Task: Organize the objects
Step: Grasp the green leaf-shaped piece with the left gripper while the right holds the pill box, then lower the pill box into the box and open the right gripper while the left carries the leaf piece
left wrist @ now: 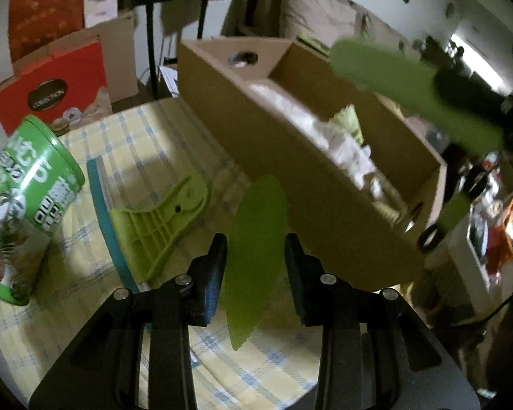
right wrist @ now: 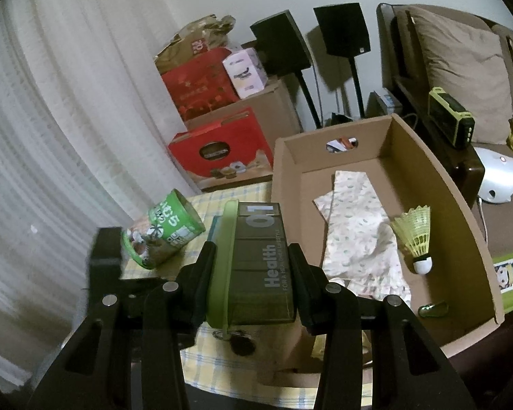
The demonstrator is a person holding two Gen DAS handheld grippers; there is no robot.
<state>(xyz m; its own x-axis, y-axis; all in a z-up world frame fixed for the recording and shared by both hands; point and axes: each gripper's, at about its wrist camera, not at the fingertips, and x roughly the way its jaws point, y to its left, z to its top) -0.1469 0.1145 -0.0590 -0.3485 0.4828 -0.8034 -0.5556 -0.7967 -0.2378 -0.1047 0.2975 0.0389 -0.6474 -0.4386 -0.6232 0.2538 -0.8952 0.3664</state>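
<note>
Green printed tin (right wrist: 162, 230), lying on its side at lower left of the right wrist view, rests on the yellow-and-blue checked cloth (right wrist: 201, 205) covering the surface. Behind it a red carton (left wrist: 49, 94) bears an oval badge reading "COLLECTION". At centre, the right hand-held gripper (right wrist: 253, 276) is closed on a smoky translucent pill organiser (right wrist: 260, 266) with a lime rim, printed "Health" and "01". To its right an open cardboard box (right wrist: 461, 212) holds patterned fabric (right wrist: 355, 232) and a yellow shuttlecock (right wrist: 415, 235). In the left wrist view, a ribbed lime clip (left wrist: 160, 222) lies on the cloth at left; the left hand-held gripper (left wrist: 254, 266) stands part open, a flat green leaf-shaped piece (left wrist: 256, 256) between its fingers, contact uncertain.
</note>
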